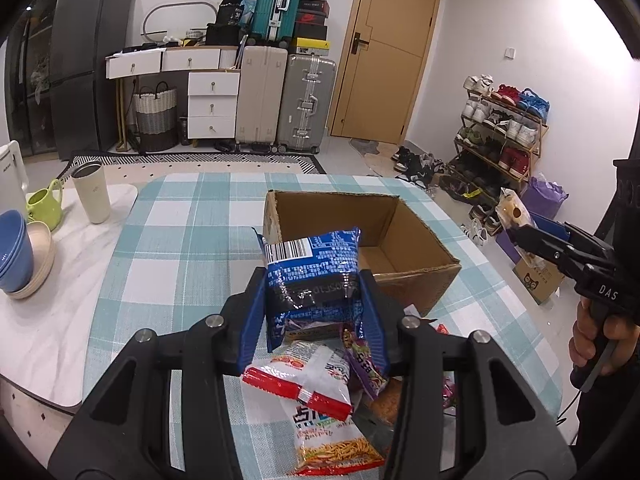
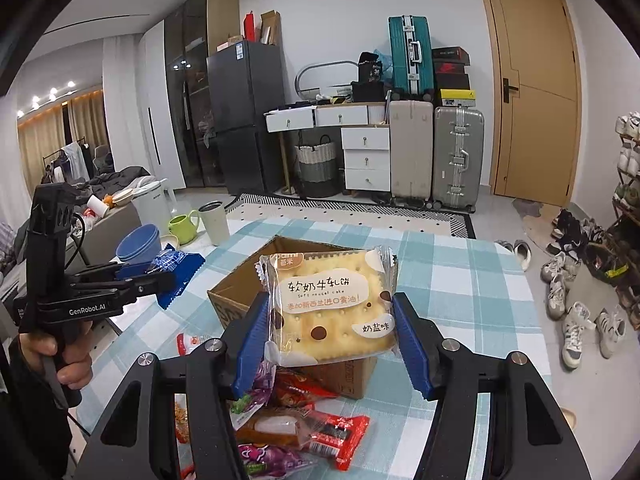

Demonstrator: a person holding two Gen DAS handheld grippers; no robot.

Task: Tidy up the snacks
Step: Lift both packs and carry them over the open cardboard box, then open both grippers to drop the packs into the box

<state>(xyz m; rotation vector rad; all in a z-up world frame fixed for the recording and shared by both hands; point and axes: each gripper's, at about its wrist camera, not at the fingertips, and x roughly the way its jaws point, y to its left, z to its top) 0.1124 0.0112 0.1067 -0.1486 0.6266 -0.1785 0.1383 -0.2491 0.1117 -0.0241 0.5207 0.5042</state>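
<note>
My left gripper (image 1: 314, 312) is shut on a blue snack packet (image 1: 312, 272) and holds it above the table, just in front of the open cardboard box (image 1: 416, 276). My right gripper (image 2: 332, 332) is shut on a cracker sandwich packet (image 2: 328, 304) and holds it over the near edge of the box (image 2: 224, 300). The right gripper with its packet also shows at the right of the left wrist view (image 1: 520, 228). The left gripper with the blue packet shows at the left of the right wrist view (image 2: 168, 276). Several loose snack packets (image 1: 320, 392) (image 2: 304, 428) lie on the checked tablecloth below both grippers.
A white tumbler (image 1: 92, 192), a green mug (image 1: 46, 202) and stacked blue bowls (image 1: 14, 252) stand on the table's left part. A kettle (image 2: 154, 200) stands behind them. A shoe rack (image 1: 500, 128) and shoes are on the floor to the right.
</note>
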